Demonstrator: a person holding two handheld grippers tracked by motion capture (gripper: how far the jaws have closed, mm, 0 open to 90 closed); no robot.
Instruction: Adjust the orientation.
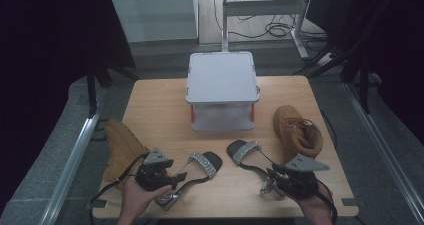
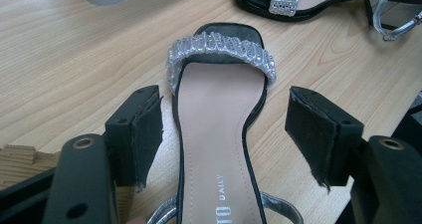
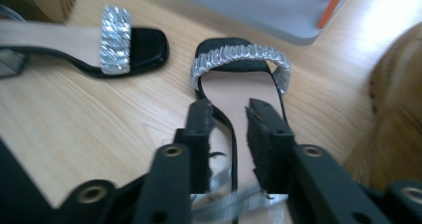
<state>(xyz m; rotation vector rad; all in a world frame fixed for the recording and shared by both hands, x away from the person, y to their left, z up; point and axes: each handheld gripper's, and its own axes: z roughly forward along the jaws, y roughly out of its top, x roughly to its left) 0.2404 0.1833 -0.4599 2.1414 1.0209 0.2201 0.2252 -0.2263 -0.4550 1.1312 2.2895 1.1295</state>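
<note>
Two black sandals with rhinestone straps lie on the bench [image 1: 150, 105], near its front edge. Left sandal [image 1: 202, 164] sits between the spread jaws of the left hand-held gripper [image 2: 226, 134], pads not touching. Right hand-held gripper [image 3: 230, 134] is partly spread over the right sandal [image 1: 245, 152], no pinch seen. Lidded box [image 1: 222, 77] is shut behind; both boots [image 1: 297, 130] are untouched. Judged: early stage, no shoe stowed.
</note>
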